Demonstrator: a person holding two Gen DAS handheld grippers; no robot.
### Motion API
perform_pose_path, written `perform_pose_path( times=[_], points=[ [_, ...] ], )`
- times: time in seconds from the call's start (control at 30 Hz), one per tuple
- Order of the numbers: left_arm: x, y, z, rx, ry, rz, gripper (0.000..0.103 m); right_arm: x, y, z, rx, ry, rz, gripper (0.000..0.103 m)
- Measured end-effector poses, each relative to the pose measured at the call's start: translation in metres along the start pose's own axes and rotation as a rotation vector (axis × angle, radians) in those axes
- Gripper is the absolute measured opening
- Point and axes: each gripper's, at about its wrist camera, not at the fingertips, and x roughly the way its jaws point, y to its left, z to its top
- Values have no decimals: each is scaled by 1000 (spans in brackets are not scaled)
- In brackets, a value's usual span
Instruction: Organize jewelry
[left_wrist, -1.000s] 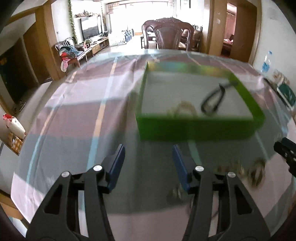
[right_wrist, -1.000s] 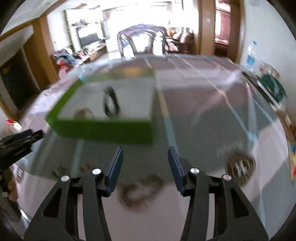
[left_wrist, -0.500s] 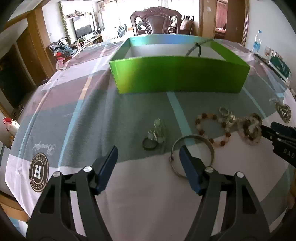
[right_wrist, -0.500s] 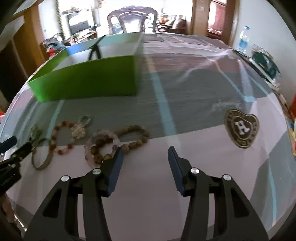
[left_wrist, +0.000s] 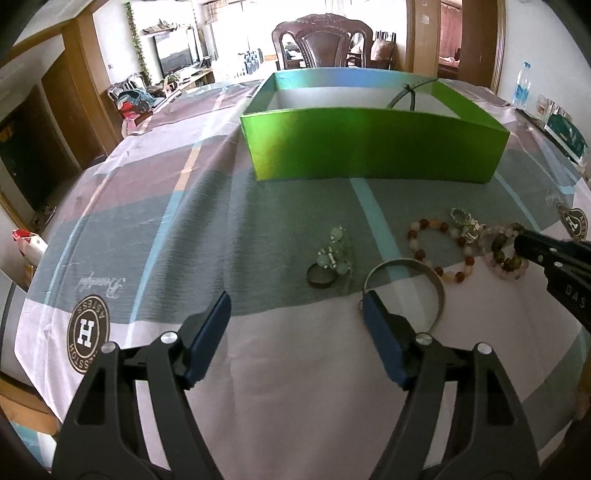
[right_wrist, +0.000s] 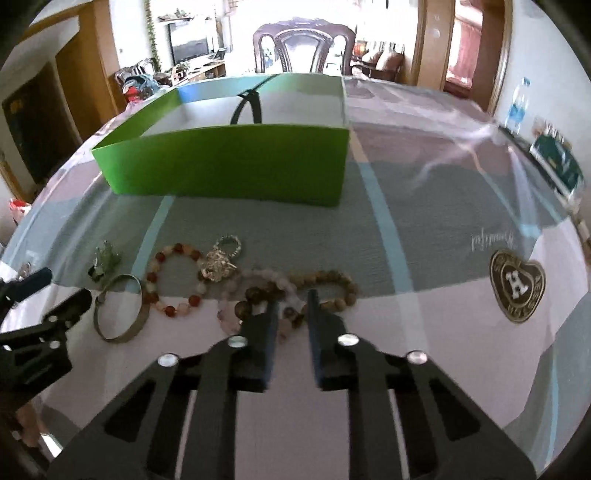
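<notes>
Round "H" logo (left_wrist: 88, 333) printed lower left on checked tablecloth (left_wrist: 207, 206); left gripper (left_wrist: 295, 314) jaws opening, nothing between; right gripper (right_wrist: 291, 306) clenched on bead bracelet (right_wrist: 258, 291); glossy green box (right_wrist: 229, 162) upper centre.

Both the left gripper (left_wrist: 295, 310) and the right gripper (right_wrist: 291, 306) had black slotted arms, silver screws and blue pads.

The tablecloth (left_wrist: 258, 229) looks like woven cloth, matt, with a fine ribbed grain. The green box (left_wrist: 373, 147) at upper centre seems smooth card with a slight sheen. The bangle (left_wrist: 439, 284) is shiny metal. The bead bracelet (right_wrist: 173, 280) looks glossy, like polished stone or glass. The chair (left_wrist: 321, 40) at the top is dark polished wood.
</notes>
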Motion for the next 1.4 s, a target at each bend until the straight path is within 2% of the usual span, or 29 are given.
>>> perform_pose_path(
  times=[0.13,0.33,0.4,0.5,0.63,0.8,0.93,1.03,1.1,1.23,1.33,1.4],
  points=[
    [-1,9,0,-20,1,12,76,-11,10,-3,-27,-17,46,8],
    [4,12,2,-35,19,9,76,-37,23,-10,-35,-8,203,8],
    [4,10,1,-30,18,6,77,-39,26,-15,-43,0,193,8],
    [3,7,1,-26,16,-2,78,-32,26,-24,-48,28,129,8],
    [4,6,1,-23,17,-9,79,-15,10,-31,18,78,95,10],
    [10,9,2,-33,28,-15,80,-13,3,-32,47,69,79,21],
    [17,14,8,-52,37,-31,80,-14,4,-33,40,60,63,21],
    [20,18,15,-73,44,-77,80,-14,5,-33,33,55,57,23],
    [20,17,20,-73,36,-97,80,-13,7,-33,32,53,59,28],
    [20,9,30,-46,4,-110,79,-13,10,-33,20,46,41,29],
    [28,1,36,-25,8,-119,69,-12,12,-32,13,42,35,29],
    [39,-3,38,-19,40,-129,47,-13,12,-32,12,40,32,29]
  ],
)
